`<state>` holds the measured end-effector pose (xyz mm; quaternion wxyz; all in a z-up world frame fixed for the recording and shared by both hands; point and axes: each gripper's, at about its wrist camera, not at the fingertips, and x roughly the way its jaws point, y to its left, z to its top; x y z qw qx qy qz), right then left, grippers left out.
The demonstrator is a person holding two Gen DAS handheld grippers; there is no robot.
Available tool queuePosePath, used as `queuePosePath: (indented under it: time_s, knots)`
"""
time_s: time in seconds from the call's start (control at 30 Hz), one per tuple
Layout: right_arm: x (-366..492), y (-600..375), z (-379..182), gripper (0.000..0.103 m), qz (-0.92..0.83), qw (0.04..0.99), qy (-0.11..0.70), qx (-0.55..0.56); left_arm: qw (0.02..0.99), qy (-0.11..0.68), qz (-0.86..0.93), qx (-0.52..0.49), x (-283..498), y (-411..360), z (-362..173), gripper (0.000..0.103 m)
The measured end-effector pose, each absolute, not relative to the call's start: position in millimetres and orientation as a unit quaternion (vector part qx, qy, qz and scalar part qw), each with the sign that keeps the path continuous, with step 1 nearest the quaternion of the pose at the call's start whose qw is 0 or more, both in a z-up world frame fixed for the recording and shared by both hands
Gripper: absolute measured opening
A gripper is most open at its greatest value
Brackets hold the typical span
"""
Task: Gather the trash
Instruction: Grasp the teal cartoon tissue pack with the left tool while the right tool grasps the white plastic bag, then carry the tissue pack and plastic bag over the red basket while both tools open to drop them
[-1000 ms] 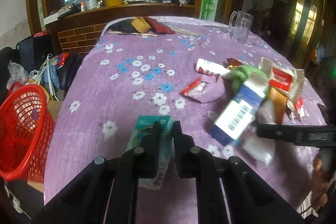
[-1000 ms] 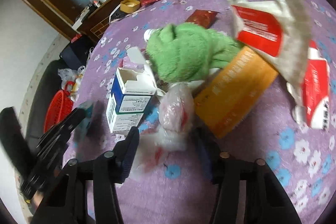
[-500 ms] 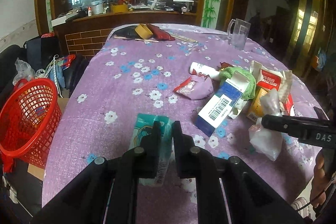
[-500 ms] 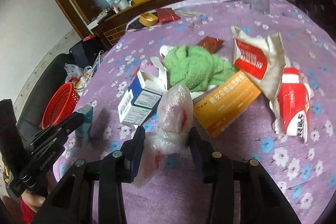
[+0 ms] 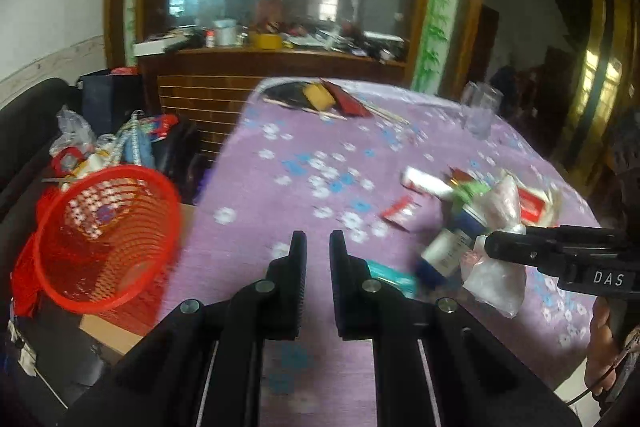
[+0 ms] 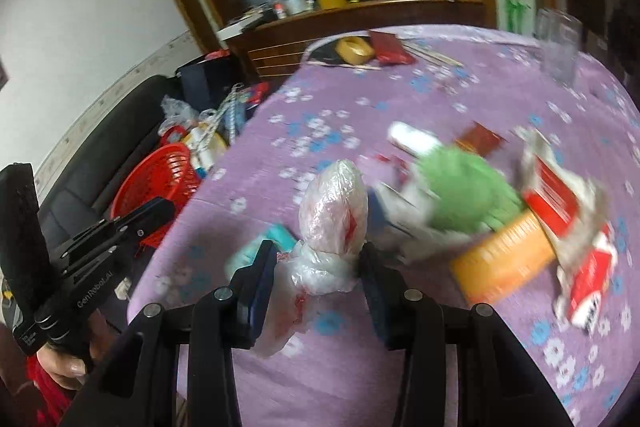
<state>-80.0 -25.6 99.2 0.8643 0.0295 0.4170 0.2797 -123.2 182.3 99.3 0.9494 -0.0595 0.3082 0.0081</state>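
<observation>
My right gripper (image 6: 318,255) is shut on a crumpled clear plastic bag (image 6: 334,215) and holds it above the purple flowered table (image 6: 460,95); the bag also shows in the left wrist view (image 5: 498,267), hanging from the right gripper (image 5: 486,247). My left gripper (image 5: 318,241) is nearly shut and empty, above the table's left edge. The teal packet (image 5: 394,277) lies on the table just right of it. A red mesh basket (image 5: 100,235) stands below the table's left edge, and shows in the right wrist view (image 6: 160,183).
More trash lies at the right: a green cloth (image 6: 464,187), an orange box (image 6: 504,259), red-and-white wrappers (image 6: 560,195), a blue-white carton (image 5: 448,251). A glass mug (image 5: 478,115) and a yellow tape roll (image 5: 318,97) stand far back. Bags and clutter (image 5: 100,147) sit behind the basket.
My left gripper let go of the teal packet and swung left toward the basket. My right gripper lifted the plastic bag higher and moved left with it.
</observation>
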Motion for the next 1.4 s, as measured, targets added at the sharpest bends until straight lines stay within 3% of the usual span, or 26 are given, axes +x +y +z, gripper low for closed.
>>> queuePosePath:
  time_s: [0.3,0.33,0.37,0.4,0.43,0.47,0.67,0.93,1.0,1.17,1.4]
  knots:
    - [-61,47,140,0.046,0.326,0.856,0.399,0.025,0.940,0.330,0.023,-0.087,-122,251,107,0.012]
    - [-64,44,147,0.046,0.317,0.868,0.382,0.021,0.938,0.336,0.007,-0.086,-121,247,104,0.020]
    - [-65,41,151,0.046,0.309,0.876,0.370,0.018,0.935,0.345,-0.013,-0.085,-119,239,100,0.039]
    - [-67,35,154,0.046,0.299,0.884,0.359,0.016,0.932,0.351,-0.032,-0.080,-118,228,95,0.049]
    - [-67,25,155,0.046,0.288,0.890,0.354,0.019,0.931,0.354,-0.041,-0.074,-117,219,91,0.066]
    - [-67,17,155,0.046,0.281,0.891,0.356,0.025,0.930,0.359,-0.055,-0.064,-116,204,85,0.069]
    - [-66,-38,145,0.046,0.243,0.896,0.368,0.049,0.902,0.415,-0.122,0.008,-95,121,45,0.069]
    - [-77,-78,140,0.046,0.242,0.896,0.366,0.075,0.884,0.459,-0.079,0.034,-69,111,12,0.069]
    - [-76,-80,138,0.046,0.245,0.894,0.366,0.076,0.882,0.464,-0.074,0.029,-66,114,7,0.056]
    - [-77,-72,133,0.046,0.255,0.889,0.372,0.077,0.892,0.448,-0.061,0.009,-65,121,9,0.038]
    - [-73,-55,129,0.046,0.260,0.886,0.380,0.064,0.910,0.411,-0.045,-0.028,-74,141,26,0.034]
